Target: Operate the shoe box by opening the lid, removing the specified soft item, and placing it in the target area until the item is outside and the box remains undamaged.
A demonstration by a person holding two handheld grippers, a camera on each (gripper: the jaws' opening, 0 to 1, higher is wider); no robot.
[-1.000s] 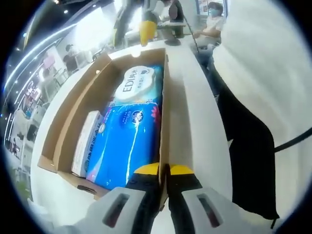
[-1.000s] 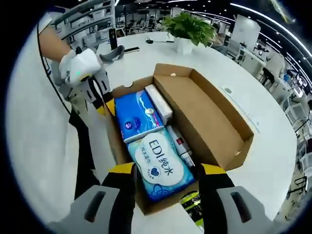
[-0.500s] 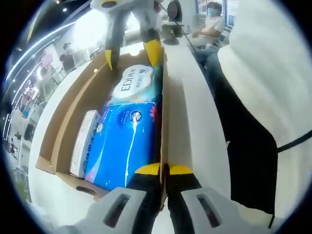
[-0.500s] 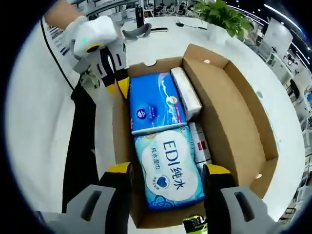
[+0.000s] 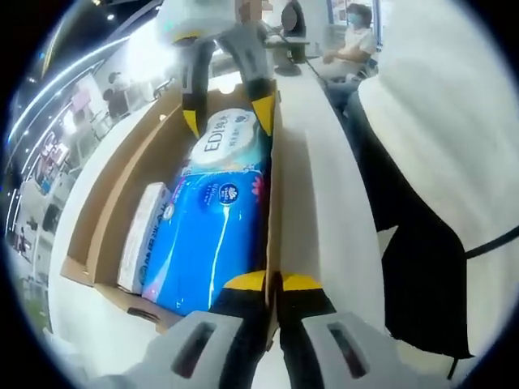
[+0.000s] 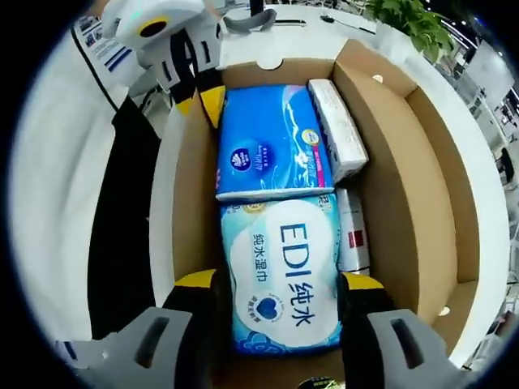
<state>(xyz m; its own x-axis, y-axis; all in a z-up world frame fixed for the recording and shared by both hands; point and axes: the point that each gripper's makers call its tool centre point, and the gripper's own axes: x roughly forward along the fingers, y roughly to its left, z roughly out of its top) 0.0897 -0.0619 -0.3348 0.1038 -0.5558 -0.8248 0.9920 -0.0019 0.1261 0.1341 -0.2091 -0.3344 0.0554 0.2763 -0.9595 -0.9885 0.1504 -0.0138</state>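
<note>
Gripping the near end of one long wall of the shoe box [image 5: 274,186], the left gripper [image 5: 272,283] is keeping its yellow-tipped jaws pressed together on the cardboard edge. The box is sitting open on a white table [image 5: 324,203], its lid [image 6: 413,178] folded out flat along the far long side. Inside, a blue pack [image 5: 212,235] is lying in the middle, with a slim white carton [image 5: 143,235] at its left against the wall. Beyond the blue pack, a pale wipes pack [image 5: 229,139] marked EDI is resting at the far end of the box. In the right gripper view this wipes pack [image 6: 282,275] is lying between the spread jaws of the right gripper [image 6: 280,285], one yellow tip at each long side of the pack; whether the tips are touching it I cannot tell. A red and white carton [image 6: 353,235] is lying just right of the wipes.
</note>
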